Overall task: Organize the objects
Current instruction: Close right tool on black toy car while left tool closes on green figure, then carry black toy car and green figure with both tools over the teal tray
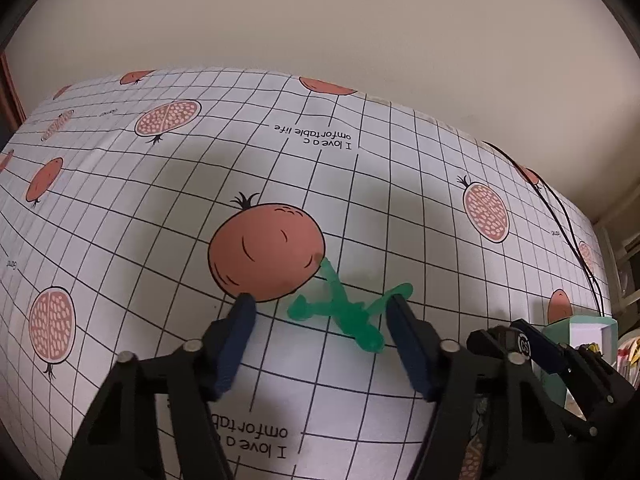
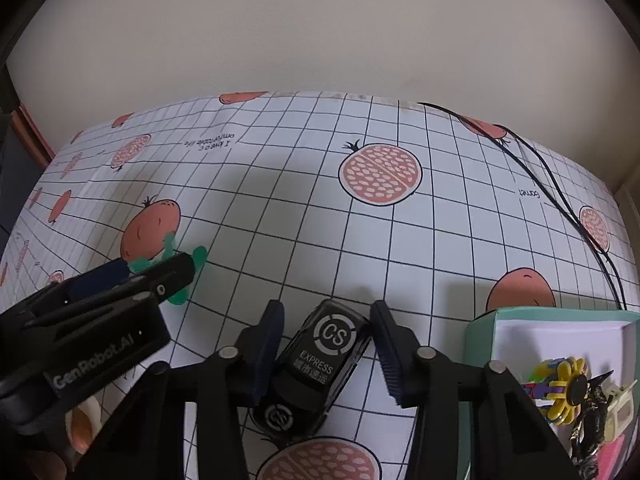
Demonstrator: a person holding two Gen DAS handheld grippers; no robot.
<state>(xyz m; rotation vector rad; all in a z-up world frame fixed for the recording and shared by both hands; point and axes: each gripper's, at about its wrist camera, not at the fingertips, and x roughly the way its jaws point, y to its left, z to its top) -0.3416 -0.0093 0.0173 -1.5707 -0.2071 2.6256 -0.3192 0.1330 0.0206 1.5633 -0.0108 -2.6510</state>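
green figure [image 1: 352, 312] between left fingers [image 1: 240, 328]

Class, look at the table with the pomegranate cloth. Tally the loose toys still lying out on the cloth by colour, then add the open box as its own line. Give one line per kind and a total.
Green toys: 1, the green figure between the left gripper's fingers
Black toys: 1, the black toy car between the right gripper's fingers
Boxes: 1, the mint green box, already holding several small items
Total: 3
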